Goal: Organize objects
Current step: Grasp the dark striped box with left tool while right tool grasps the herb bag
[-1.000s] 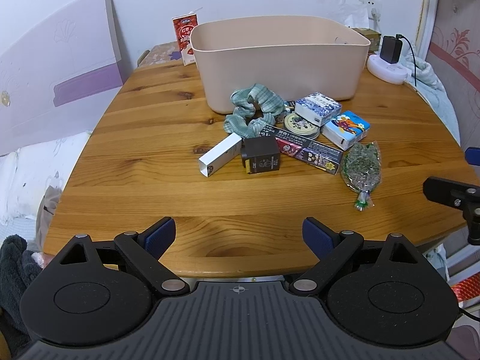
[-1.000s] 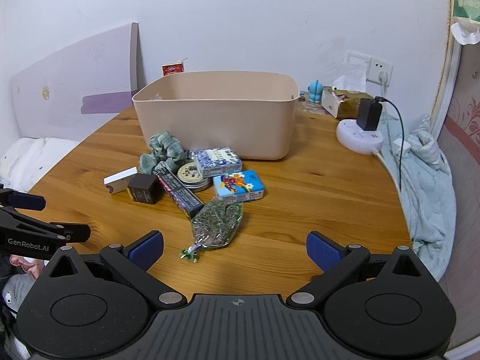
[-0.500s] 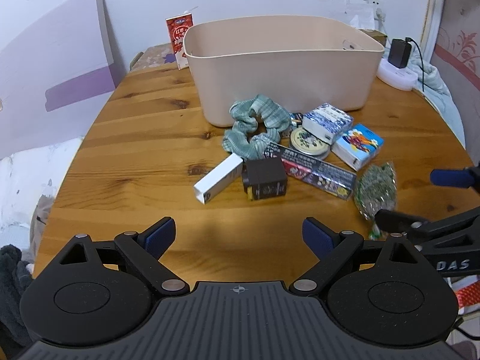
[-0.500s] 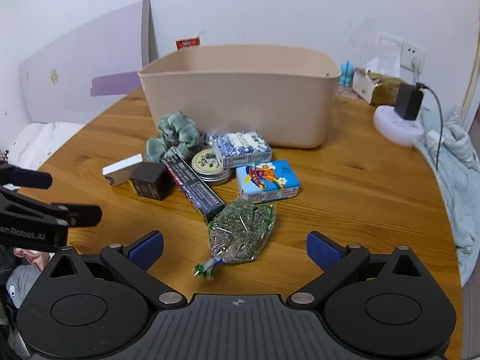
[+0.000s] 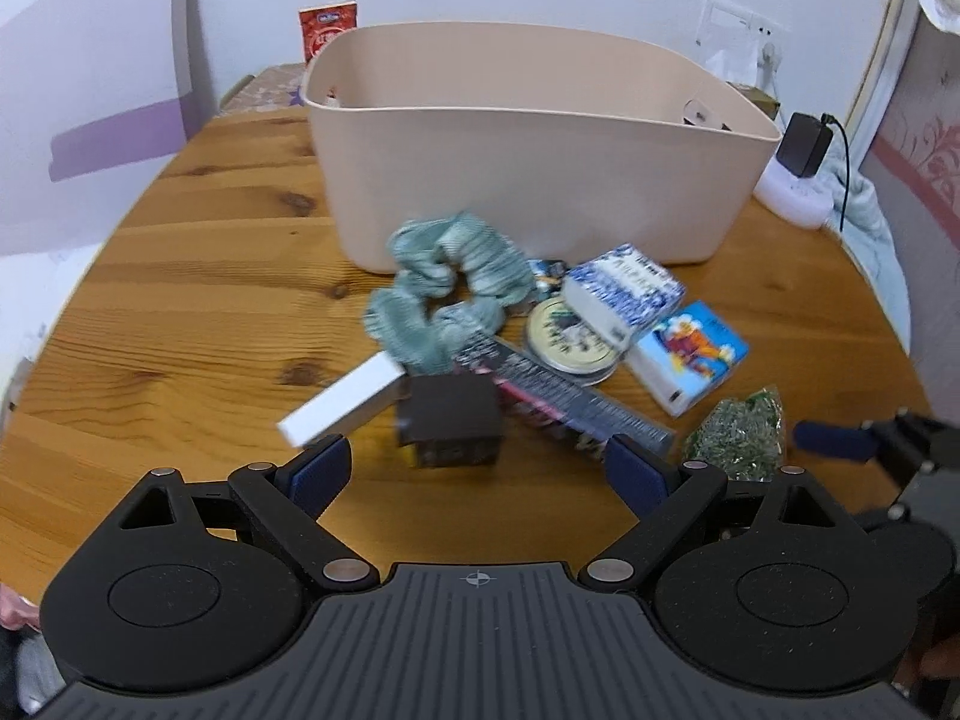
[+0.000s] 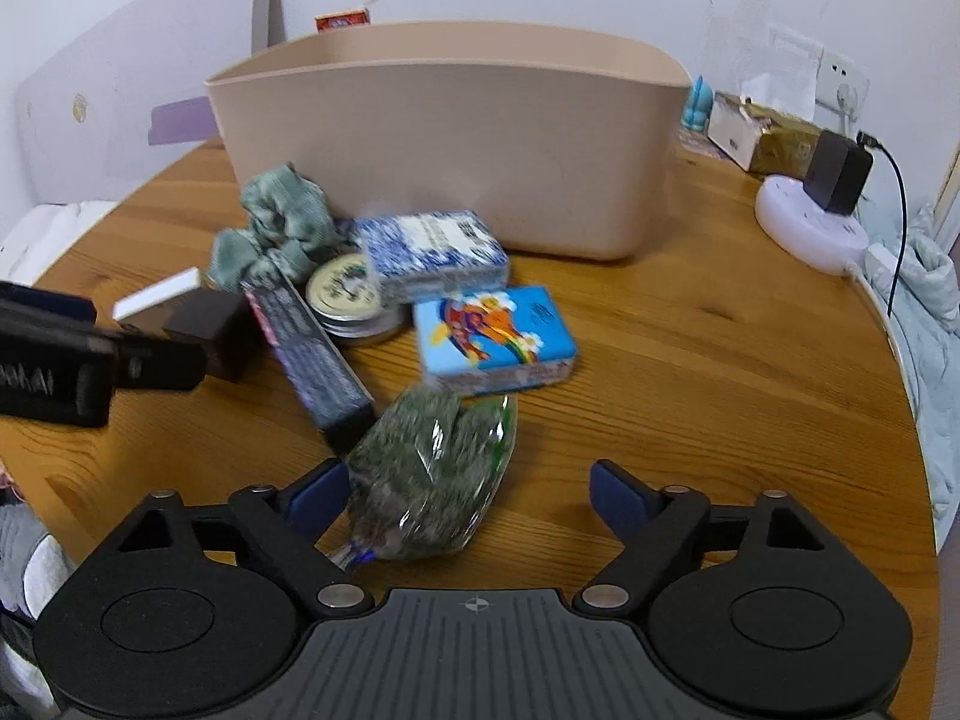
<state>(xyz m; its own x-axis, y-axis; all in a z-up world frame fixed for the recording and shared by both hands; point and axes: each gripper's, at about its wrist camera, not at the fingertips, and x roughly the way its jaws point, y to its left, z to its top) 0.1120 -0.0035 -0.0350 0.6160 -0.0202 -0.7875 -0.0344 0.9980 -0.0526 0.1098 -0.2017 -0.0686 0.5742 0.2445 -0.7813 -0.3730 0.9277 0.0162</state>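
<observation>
A beige bin [image 5: 528, 180] stands at the back of the round wooden table [image 5: 180, 312]. In front of it lie a green scrunchie [image 5: 444, 294], a white box [image 5: 342, 408], a dark cube box [image 5: 450, 426], a long dark box [image 5: 564, 402], a round tin [image 5: 570, 342], a blue-white pack [image 5: 624, 288], a cartoon tissue pack [image 5: 690, 354] and a bag of green bits [image 6: 432, 468]. My left gripper [image 5: 480, 471] is open just before the dark cube box. My right gripper [image 6: 468, 492] is open with the bag between its fingers.
A red carton [image 5: 327, 30] stands behind the bin. A white power strip with a black charger [image 6: 822, 204] and a tissue box [image 6: 762, 138] sit at the back right. A purple-white board [image 5: 90, 120] leans at the left. The table edge curves close on the right.
Both grippers have moved forward toward the pile. The left now reaches the dark cube box; the right has closed in on the bag of green bits. Both stay open.
</observation>
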